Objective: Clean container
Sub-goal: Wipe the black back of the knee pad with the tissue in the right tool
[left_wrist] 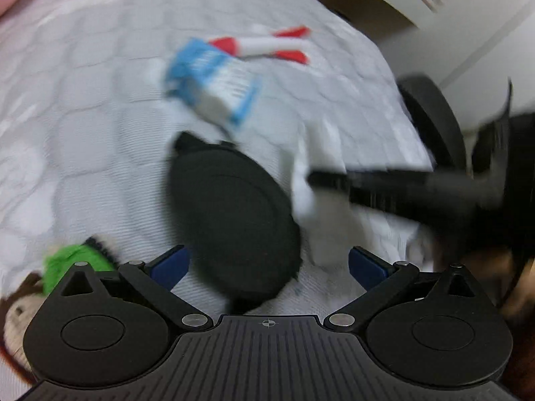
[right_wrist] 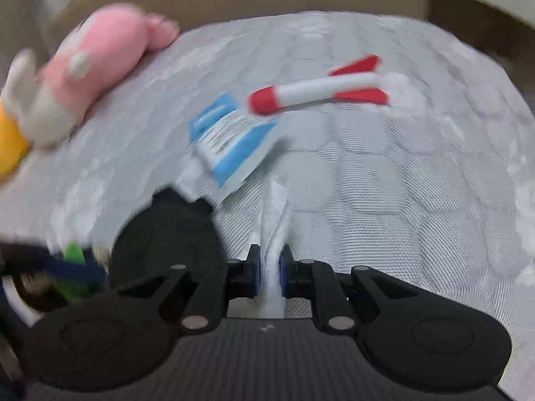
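- My right gripper (right_wrist: 270, 275) has its jaws drawn narrow on a fold of white cloth (right_wrist: 276, 220), which runs up between the blue pads (right_wrist: 254, 275) and away over the surface ahead.
- My left gripper (left_wrist: 267, 264) has its jaws spread wide, with nothing pressed between the blue pads (left_wrist: 172, 265).
- The black container (left_wrist: 230, 220), a round, flat-faced piece, lies on the quilted white bed cover (left_wrist: 83, 117) just ahead of the left jaws; in the right wrist view it sits to the left of the pinched cloth. Whether this face is a lid or a base I cannot tell.
- The right gripper's black body enters the left wrist view from the right, with white cloth bunched at its tip beside the container's edge.
- A blue-and-white packet (left_wrist: 214, 82) lies beyond the container, its print too blurred to read.
- A red-and-white toy rocket (right_wrist: 317, 92) lies just past the packet, near it.
- A pink plush toy (right_wrist: 100, 56) rests at the far left of the cover, with a white plush (right_wrist: 40, 103) and a yellow shape (right_wrist: 8, 150) beside it.
- A green plush piece (left_wrist: 72, 260) lies at the lower left of the left wrist view, next to a brown plush (left_wrist: 20, 304).
- Both views are motion-blurred.
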Demonstrator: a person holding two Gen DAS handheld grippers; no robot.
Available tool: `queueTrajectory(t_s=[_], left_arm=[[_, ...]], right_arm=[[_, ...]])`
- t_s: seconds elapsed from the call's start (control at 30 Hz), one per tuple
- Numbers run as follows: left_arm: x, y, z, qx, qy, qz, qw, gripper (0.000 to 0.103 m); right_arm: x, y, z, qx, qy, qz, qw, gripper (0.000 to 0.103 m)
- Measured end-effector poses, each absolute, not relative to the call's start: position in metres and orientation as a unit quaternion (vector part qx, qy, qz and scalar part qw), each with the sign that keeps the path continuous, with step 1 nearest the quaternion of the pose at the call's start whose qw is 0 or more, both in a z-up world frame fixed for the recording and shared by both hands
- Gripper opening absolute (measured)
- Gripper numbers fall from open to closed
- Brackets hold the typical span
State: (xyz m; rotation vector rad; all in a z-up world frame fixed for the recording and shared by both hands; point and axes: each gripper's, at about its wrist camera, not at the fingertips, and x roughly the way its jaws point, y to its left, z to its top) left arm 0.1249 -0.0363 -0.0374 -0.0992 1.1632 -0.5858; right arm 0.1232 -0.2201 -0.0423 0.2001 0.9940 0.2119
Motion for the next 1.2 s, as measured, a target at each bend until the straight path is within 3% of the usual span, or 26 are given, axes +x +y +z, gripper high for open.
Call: queueTrajectory(t_s=[0.4,0.53,0.67,0.83,1.07,1.2], left_arm=[[0.083,-0.085,-0.027,0.224,0.452,-0.26,0.823,0.103],[0.085,-0.085,-0.038,0.19,0.471,-0.309,0.804,0.103],[0.089,-0.105,-0.077,0.265,0.483,-0.331,0.766,0.103],[0.095,-0.099,-0.073,0.195,0.443,-0.374,0.791,0.103],[0.115,-0.075,-0.069,0.043,0.475,-0.376,0.794,0.103],[0.113,-0.078,-0.071,0.067,0.492,-0.335,0.801,0.103]], right_arm=[[0.143,-0.237,-0.066,0.103,0.505,0.063,0.854,0.017],[0.142,-0.247,-0.069,0.208,0.511,0.107,0.827,0.017],[0.14,-0.26,-0.074,0.355,0.499,0.178,0.771,0.016],[0.137,-0.258,-0.075,0.458,0.468,0.261,0.709,0.016],[0.142,-0.26,-0.094,0.495,0.482,0.258,0.675,0.014],[0.142,-0.263,-0.087,0.474,0.478,0.248,0.696,0.013]])
